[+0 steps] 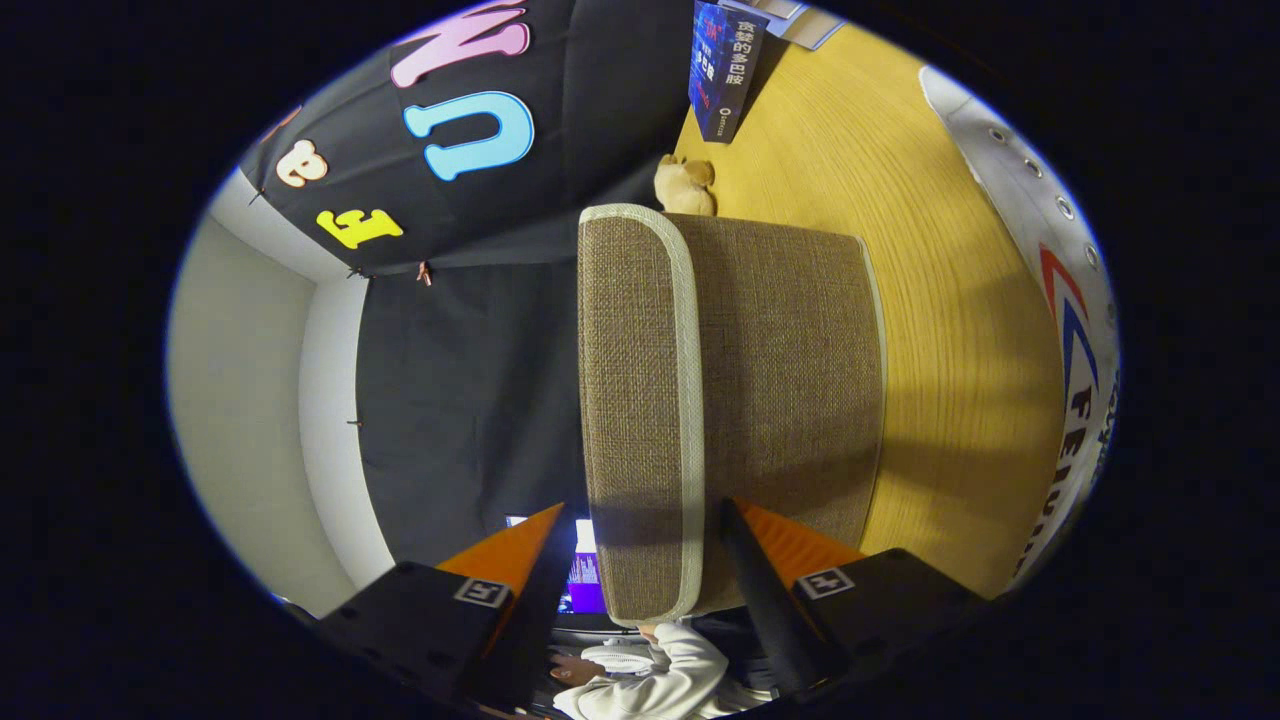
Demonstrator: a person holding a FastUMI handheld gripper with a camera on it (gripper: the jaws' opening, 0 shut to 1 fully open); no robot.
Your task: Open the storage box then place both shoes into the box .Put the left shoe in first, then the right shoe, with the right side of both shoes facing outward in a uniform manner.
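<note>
Gripper view is rolled a quarter turn, so the yellow wooden counter (930,330) stands like a wall on one side and the booth's black cloth on the other; the person's hand evidently holds the tool (640,560) on its side. Its two fingers (530,560) stand wide apart, straddling the near end of the storage box (780,400), whose pale-trimmed woven lid (630,400) lies between them; neither finger clearly presses on it, so it holds nothing. The risk, as I judge it, is that closing here pinches lid and box wall together, so the whole box lifts or slides instead of opening; fabric may also slip from the tips. A white shoe (1060,300) lies on the counter beyond the box, near enough to be nudged. A small plush toy (685,185) and a book (725,70) sit farther off.
</note>
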